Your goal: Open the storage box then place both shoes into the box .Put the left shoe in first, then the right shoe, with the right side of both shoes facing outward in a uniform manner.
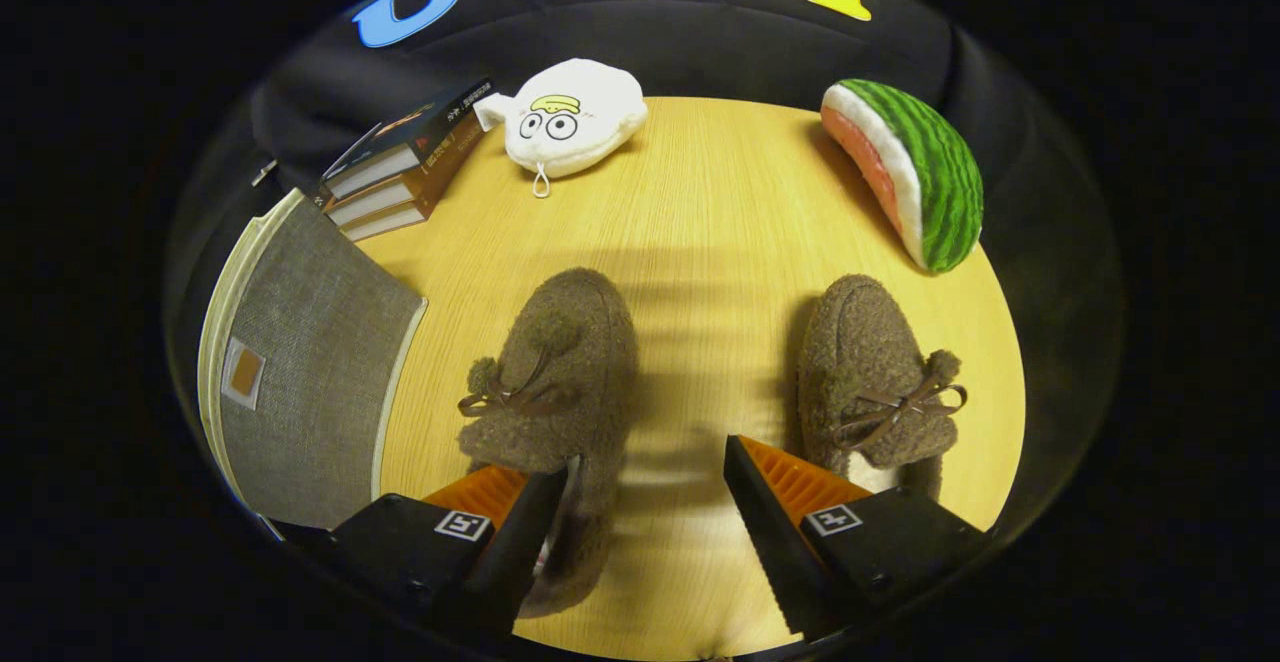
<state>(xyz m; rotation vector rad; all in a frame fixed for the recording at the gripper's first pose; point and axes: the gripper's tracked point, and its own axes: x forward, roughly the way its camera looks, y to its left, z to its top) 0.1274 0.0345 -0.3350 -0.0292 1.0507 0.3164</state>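
Note:
Two brown fuzzy shoes with bow laces stand on the wooden table, toes pointing away from me. The left shoe sits just ahead of my left finger, its heel partly behind that fingertip. The right shoe lies just beyond my right finger, on its outer side. My gripper is open, wide apart, with only bare table between the fingers. A grey fabric storage box with a small tag stands to the left of the shoes, its lid closed.
A stack of books lies behind the box. A white plush toy with eyes sits at the table's far side, and a watermelon-slice plush rests at the far right. The table's round edge curves close past the right shoe.

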